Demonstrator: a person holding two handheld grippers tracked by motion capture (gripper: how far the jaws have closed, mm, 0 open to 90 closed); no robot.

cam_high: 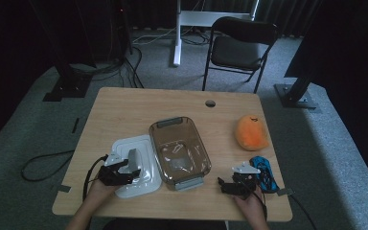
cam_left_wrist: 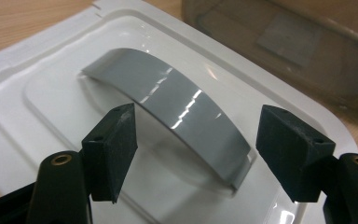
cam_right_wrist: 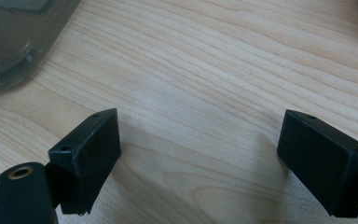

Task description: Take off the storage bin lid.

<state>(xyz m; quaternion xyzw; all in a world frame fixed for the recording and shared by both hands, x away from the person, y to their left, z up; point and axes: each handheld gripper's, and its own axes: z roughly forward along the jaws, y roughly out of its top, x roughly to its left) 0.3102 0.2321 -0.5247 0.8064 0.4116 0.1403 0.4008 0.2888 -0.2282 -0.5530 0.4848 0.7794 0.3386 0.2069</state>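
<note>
High view: left hand enters from the bottom edge, forearm angled up and slightly right, holding the left gripper low over the near part of the white rectangular plastic lid. In the left gripper view its jaws stand apart, either side of the lid's grey arched handle strap; pads clear of it, nothing pinched. Right hand comes in at bottom right, right gripper resting low over the light wooden table, pointing left toward the container. In the right gripper view its jaws are spread wide over bare wood, holding nothing.

The lid lies flat, handle side up, on the near-left part of the table, long axis running near to far and tilted a little left at the far end. The handle strap runs along that same axis.

Just right of the lid, edges touching or nearly so, sits the smoky transparent rectangular plastic container with grey end clips, open side up, long axis also near to far. It lies between the two grippers. Right of the right gripper lies a small blue object, identity unclear. Farther right-back is an orange round plush toy. Beyond the table stands a black folding chair on grey carpet.
</note>
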